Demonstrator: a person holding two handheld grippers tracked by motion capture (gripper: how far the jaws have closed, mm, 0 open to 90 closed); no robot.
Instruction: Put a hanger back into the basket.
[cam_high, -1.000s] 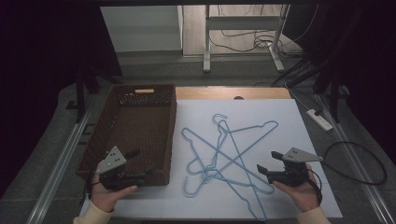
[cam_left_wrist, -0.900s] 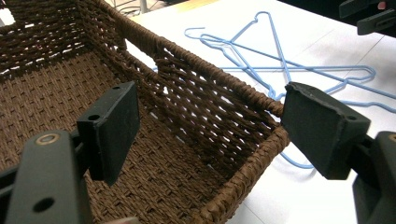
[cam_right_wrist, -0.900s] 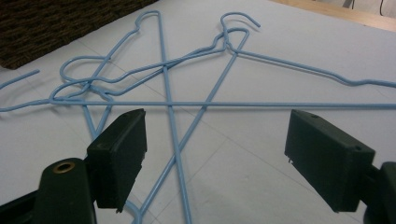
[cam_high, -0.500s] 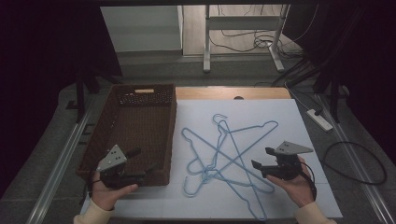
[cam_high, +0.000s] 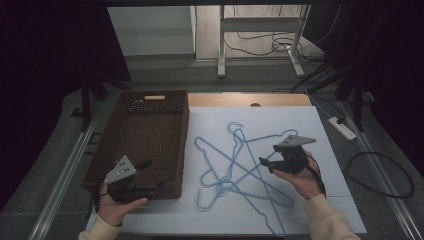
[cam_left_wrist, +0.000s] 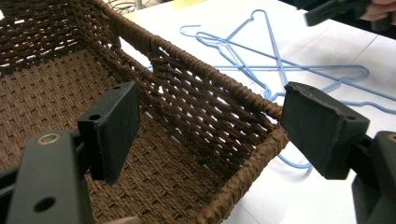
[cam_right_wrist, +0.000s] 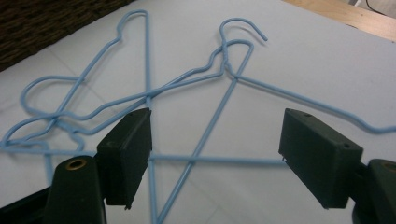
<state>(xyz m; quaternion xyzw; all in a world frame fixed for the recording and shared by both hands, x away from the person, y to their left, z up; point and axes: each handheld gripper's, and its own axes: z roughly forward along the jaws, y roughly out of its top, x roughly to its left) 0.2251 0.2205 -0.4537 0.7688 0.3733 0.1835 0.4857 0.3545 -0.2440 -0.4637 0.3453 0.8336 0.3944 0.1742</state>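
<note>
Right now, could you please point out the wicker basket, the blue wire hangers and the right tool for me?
wicker basket (cam_high: 186, 117): high view, on its right rim.
blue wire hangers (cam_right_wrist: 229, 95): right gripper view, on a wire below the hook.
right tool (cam_high: 267, 165): high view, midway between its fingertips.

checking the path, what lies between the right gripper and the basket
In the high view, the tangled blue wire hangers on the white sheet lie between the right gripper and the basket.

Cream sleeves; black tongs (cam_high: 265, 164) with screwed square pads, grey three-cornered plates, black cable.
</note>
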